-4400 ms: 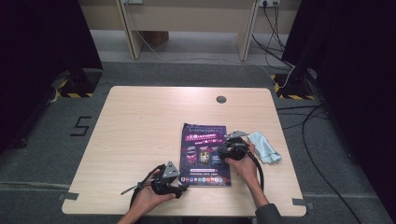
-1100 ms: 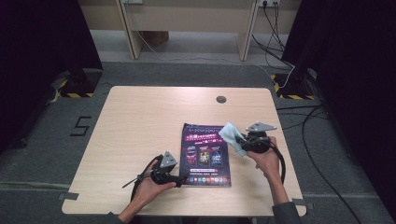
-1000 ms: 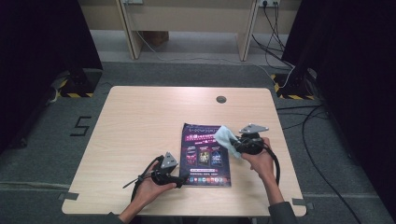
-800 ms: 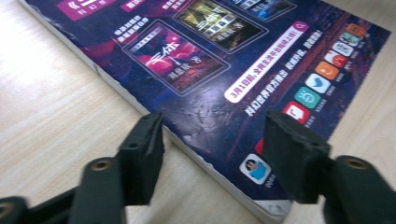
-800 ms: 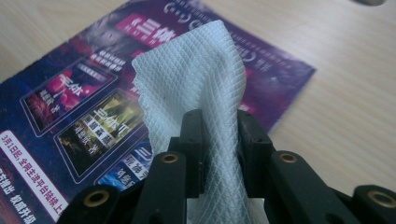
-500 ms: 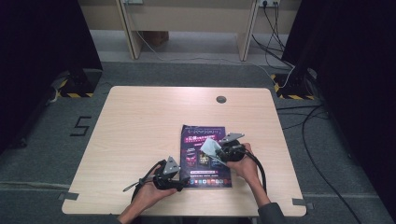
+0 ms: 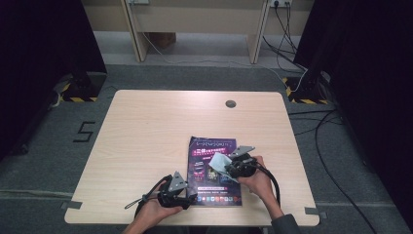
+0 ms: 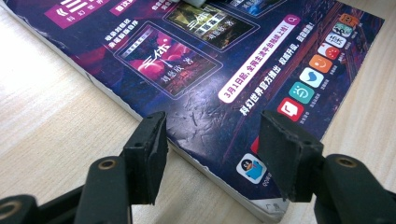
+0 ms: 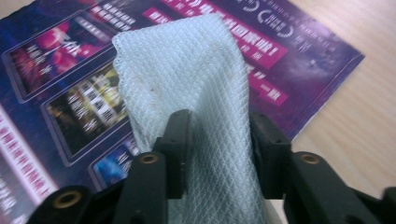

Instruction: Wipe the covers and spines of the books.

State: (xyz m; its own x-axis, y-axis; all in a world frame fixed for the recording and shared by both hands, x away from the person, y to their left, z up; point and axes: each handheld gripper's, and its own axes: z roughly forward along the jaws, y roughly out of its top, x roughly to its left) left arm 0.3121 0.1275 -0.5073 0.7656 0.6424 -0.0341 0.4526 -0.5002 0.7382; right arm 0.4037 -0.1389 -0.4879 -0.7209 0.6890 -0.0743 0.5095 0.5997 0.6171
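Note:
A dark purple magazine [image 7: 203, 170] lies flat on the near right part of the wooden table [image 7: 146, 131]. A pale mesh cloth [image 7: 218, 163] rests on its cover. My right gripper [image 7: 225, 166] is on the cloth. In the right gripper view the cloth [image 9: 187, 70] runs between the jaws of that gripper [image 9: 217, 126]. The jaws have just been opening and stand slack around it. My left gripper [image 7: 190, 199] is at the magazine's near left corner. Its jaws [image 8: 212, 140] have narrowed a little and stand open over the cover [image 8: 196, 70], gripping nothing.
A round cable hole [image 7: 230, 103] sits near the table's far edge. Bare wood [image 8: 46, 116] lies left of the magazine, and a strip of it [image 9: 364, 93] to its right. Cables [image 7: 336, 146] trail on the floor at the right.
The right gripper has carried the cloth left from beside the magazine onto its cover and lowered it. The left gripper has edged toward the magazine's corner.

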